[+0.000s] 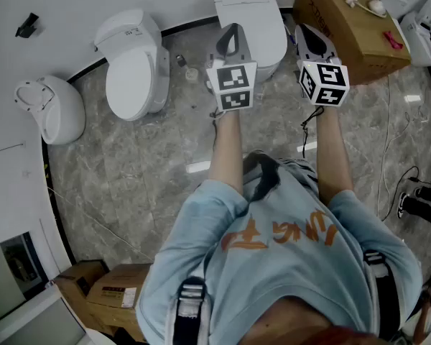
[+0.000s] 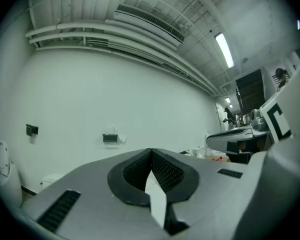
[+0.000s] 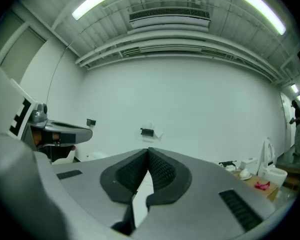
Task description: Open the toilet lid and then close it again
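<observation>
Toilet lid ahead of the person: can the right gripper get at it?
Probably yes: the right gripper, jaws shut, is held level beside the closed toilet lid, nothing between them; the cardboard box is on its other side.

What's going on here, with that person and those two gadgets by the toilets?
A person stands facing a toilet, holding the left gripper and the right gripper out level. Both are shut, empty and touching nothing. The lid is down, so opening it has not yet begun.
</observation>
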`<state>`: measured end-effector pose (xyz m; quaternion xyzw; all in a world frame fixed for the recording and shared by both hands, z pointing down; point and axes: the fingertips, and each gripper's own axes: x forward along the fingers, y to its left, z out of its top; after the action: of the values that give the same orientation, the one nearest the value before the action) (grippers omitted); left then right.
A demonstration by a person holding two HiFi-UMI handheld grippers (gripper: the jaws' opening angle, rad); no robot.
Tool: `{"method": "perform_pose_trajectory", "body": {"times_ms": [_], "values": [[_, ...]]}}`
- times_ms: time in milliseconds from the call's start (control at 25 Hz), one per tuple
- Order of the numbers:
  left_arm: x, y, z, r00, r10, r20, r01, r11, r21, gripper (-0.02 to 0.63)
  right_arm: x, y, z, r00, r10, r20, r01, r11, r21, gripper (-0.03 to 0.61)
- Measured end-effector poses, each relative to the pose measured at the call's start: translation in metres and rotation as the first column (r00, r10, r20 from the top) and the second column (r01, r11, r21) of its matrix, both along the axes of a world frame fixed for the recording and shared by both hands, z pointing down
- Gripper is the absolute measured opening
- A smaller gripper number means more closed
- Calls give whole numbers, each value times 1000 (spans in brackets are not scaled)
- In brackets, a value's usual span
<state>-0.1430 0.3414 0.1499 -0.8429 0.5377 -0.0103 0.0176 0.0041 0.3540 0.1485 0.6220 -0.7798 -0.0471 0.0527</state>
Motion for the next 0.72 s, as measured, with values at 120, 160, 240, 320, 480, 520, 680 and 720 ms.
{"method": "perform_pose_trajectory", "body": {"times_ms": [120, 160, 240, 320, 480, 520, 680, 720], "values": [[-4, -2, 3, 1000, 7, -1, -7, 1000, 1, 23, -8, 0, 0, 1000, 9, -9, -9, 1000, 17, 12], [-6, -3, 5, 1000, 8, -4, -8, 1000, -1, 23, -9, 0, 1, 1000, 14, 15, -14, 1000, 22, 12], [-13, -6, 11, 1000, 8, -12, -8, 1000, -11, 23, -11, -1, 5, 997, 25, 74, -26, 999, 19, 14], [-22, -7, 20, 1000, 2, -19, -2, 1000, -28, 23, -11, 0, 15, 993, 48, 105, -48, 999, 3, 12], [-39, -9, 39, 999, -26, -33, 24, 997, -73, 23, -1, -1, 27, 969, 82, 233, -77, 997, -30, 14], [-41, -10, 43, 999, -32, -36, 29, 996, -83, 23, 3, -1, 27, 960, 92, 265, -85, 996, -34, 12], [-56, -16, 53, 997, -54, -61, 47, 992, -114, 23, 7, 4, 32, 949, 123, 291, -114, 992, -48, 14], [-59, -18, 54, 996, -59, -70, 50, 991, -120, 23, 8, 5, 33, 947, 129, 293, -119, 992, -51, 14]]}}
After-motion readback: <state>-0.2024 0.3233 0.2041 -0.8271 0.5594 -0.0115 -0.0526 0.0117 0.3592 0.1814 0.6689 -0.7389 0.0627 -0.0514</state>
